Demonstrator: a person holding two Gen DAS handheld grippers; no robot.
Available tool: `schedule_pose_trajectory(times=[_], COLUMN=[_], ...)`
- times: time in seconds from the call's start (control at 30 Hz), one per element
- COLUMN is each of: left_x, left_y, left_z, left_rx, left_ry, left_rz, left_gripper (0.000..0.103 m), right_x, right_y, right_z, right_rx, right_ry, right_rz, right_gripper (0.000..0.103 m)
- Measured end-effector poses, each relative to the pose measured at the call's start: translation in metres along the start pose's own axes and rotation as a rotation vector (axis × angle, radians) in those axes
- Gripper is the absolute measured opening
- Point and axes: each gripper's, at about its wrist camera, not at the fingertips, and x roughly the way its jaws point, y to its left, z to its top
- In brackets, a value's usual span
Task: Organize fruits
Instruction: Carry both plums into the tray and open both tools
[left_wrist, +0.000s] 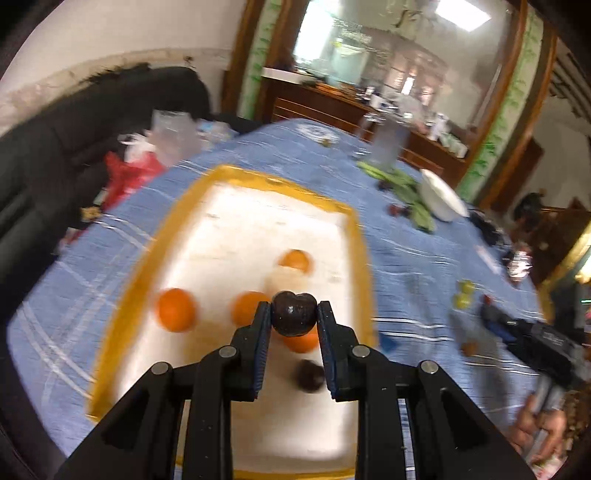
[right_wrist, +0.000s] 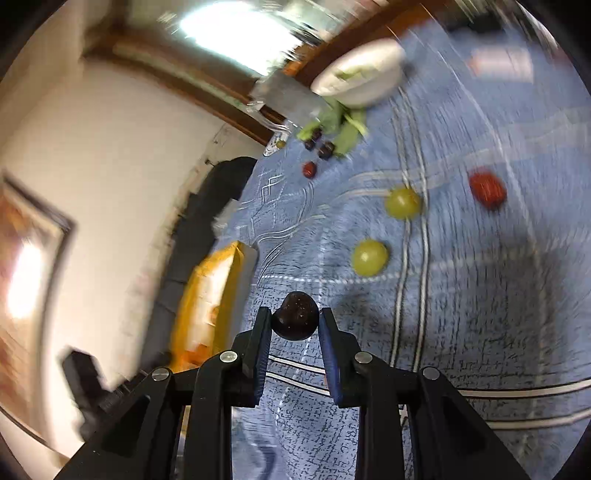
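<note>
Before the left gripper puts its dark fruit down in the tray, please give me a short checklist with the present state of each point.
1. Left gripper grips the dark cherry: ok.
2. It is above the tray: ok.
3. Free tray floor among the oranges: ok.
4. Cherry already in tray clear of the drop spot: cannot tell.
5. Right gripper holds its own cherry away over the cloth: ok.

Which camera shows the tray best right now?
The left wrist view: the yellow-rimmed tray fills the frame, with oranges and a dark fruit on it. The right wrist view catches only a blurred edge of it at the left.
</note>
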Motion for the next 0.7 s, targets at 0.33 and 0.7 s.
schedule_pose_trajectory(times=[0.33,0.7], left_x=[0.009,-0.005], left_y=[0.033,0.066], left_z=[-0.01,-0.017], left_rx=[0.018,-0.086], left_ry=[0.005,-0.036], left_rz=[0.136,0.035], left_gripper=[0.025,0.063], right_x=[0.07,0.123], right_y=[0.108,0.148], right_z=[-0.03,-0.032], right_rx=[-0.168,-0.252], right_ry=[0.161,0.179], right_rz=[0.058,-0.097], right_gripper=[0.029,0.065])
